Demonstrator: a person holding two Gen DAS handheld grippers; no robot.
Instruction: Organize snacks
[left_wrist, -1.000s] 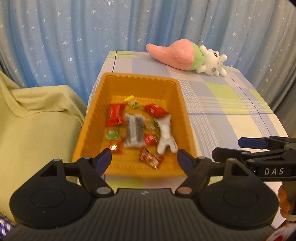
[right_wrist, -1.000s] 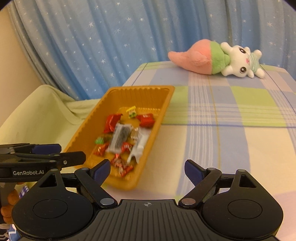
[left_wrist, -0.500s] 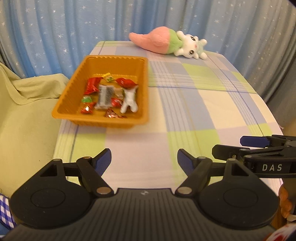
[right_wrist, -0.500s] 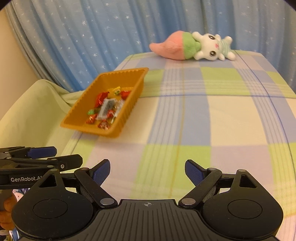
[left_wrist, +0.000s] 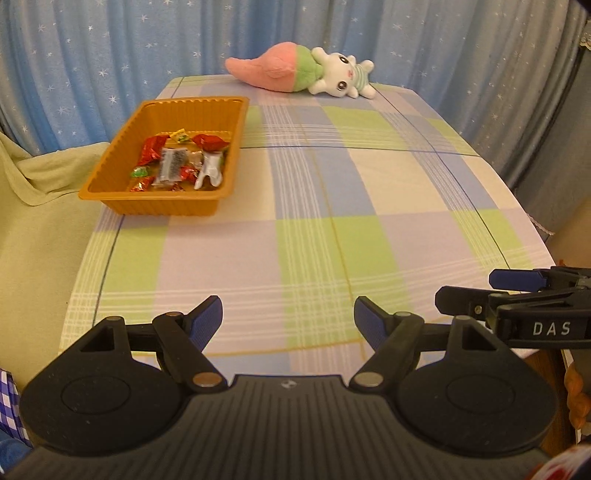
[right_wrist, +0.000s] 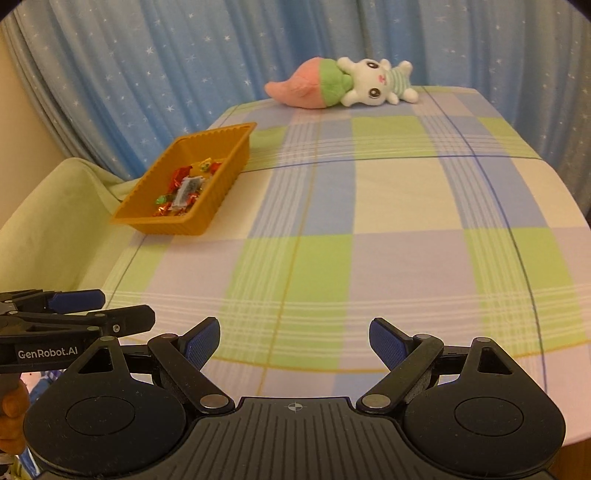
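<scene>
An orange plastic tray (left_wrist: 122, 192) (right_wrist: 225, 184) stands at the far left of the checked table and holds several wrapped snacks (left_wrist: 177, 166) (right_wrist: 183, 190), red, green, yellow and silver. My left gripper (left_wrist: 288, 317) hovers over the table's near edge, far back from the tray, open with nothing between its blue pads. My right gripper (right_wrist: 293, 341) is likewise open and empty over the near edge. Each gripper shows in the other's view: the right one (left_wrist: 517, 284) at the right side, the left one (right_wrist: 74, 306) at the left side.
A pink and green plush toy (left_wrist: 299, 72) (right_wrist: 340, 85) lies at the table's far edge. A pale green cloth (left_wrist: 40, 206) covers something left of the table. Blue starred curtains (left_wrist: 110, 44) hang behind. The checked tablecloth (left_wrist: 332, 206) spans the middle.
Both grippers have drawn back from the tray toward the near edge of the table; the tray now looks small and far off. Both stayed open and empty.
</scene>
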